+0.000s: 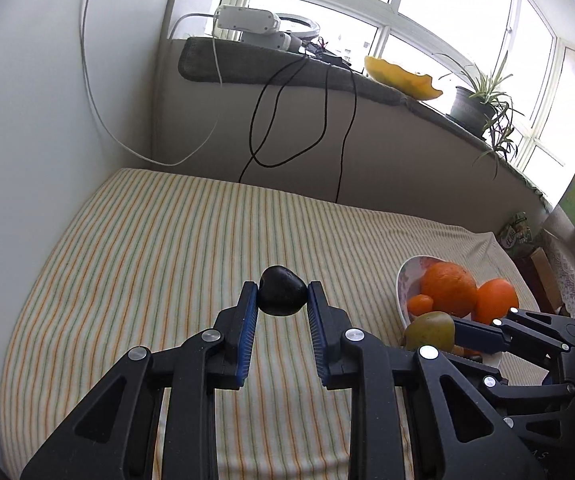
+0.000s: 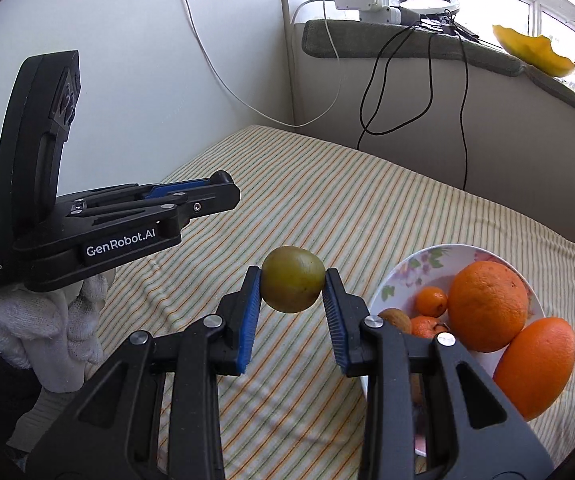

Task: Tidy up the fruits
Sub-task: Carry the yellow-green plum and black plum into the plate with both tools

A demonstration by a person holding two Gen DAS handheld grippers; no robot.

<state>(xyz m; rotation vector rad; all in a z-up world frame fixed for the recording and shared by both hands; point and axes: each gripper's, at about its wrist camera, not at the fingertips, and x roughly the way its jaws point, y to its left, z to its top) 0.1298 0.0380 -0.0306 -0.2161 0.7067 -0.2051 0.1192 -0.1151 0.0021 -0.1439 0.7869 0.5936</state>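
While four rough-skinned oranges, two large and two small, are already lying in the glossy floral bowl (image 2: 391, 284), two fruits are being carried above the striped cloth: a small dark plum (image 1: 281, 291) is being pinched by the left gripper (image 1: 282, 294), a smooth, round green-yellow fruit (image 2: 293, 279) by the right gripper (image 2: 292, 284), the bowl at its four o'clock.

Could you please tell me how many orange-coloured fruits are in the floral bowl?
4: two large round oranges at the bowl's right, two small tangerines left of them. More may be hidden behind the gripper.
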